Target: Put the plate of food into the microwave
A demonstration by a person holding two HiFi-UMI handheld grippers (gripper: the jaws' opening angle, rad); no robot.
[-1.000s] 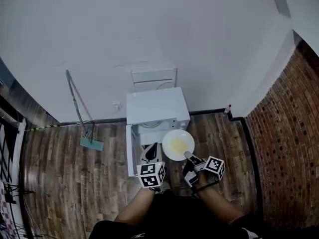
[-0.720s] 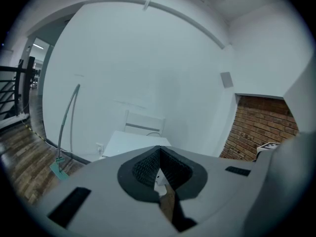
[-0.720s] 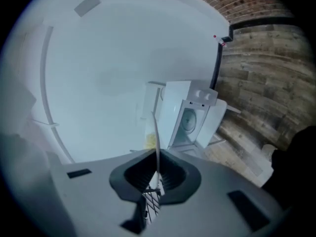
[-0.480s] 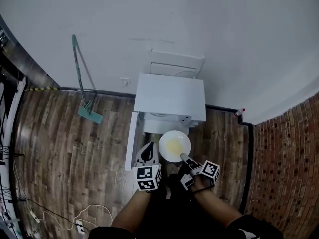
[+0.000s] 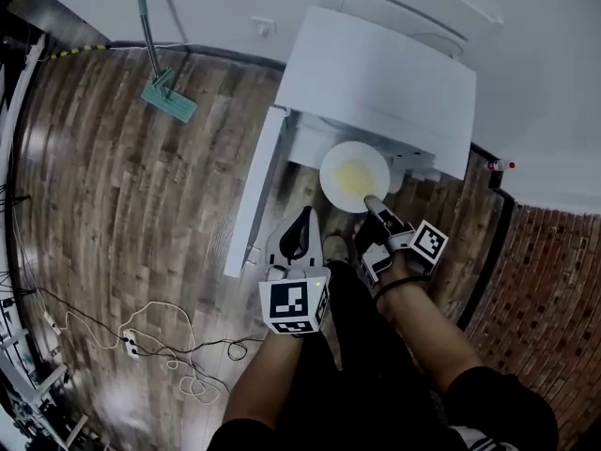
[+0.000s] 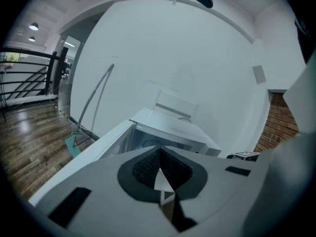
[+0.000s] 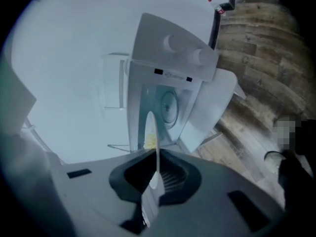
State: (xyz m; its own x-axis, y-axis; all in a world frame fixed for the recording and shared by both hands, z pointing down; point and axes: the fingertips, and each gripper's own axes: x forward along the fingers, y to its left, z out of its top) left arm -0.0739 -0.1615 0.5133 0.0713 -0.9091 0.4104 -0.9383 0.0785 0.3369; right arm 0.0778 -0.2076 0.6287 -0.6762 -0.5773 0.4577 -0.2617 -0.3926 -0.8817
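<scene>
Closer in than a second ago: now holding the plate [image 5: 354, 177] of yellow food level at the mouth of the microwave [image 5: 385, 83], no longer short of it. Clamped on the plate's near rim with the right hand-held gripper [image 5: 374, 203]; left hand-held gripper [image 5: 300, 231] closed on nothing, just near and left of the plate. Probably only a push inward and a release left to do. Counted: one plate, one microwave with one door [image 5: 252, 195] swung open at left, two hand-held grippers, one mop [image 5: 167, 97] far left.
</scene>
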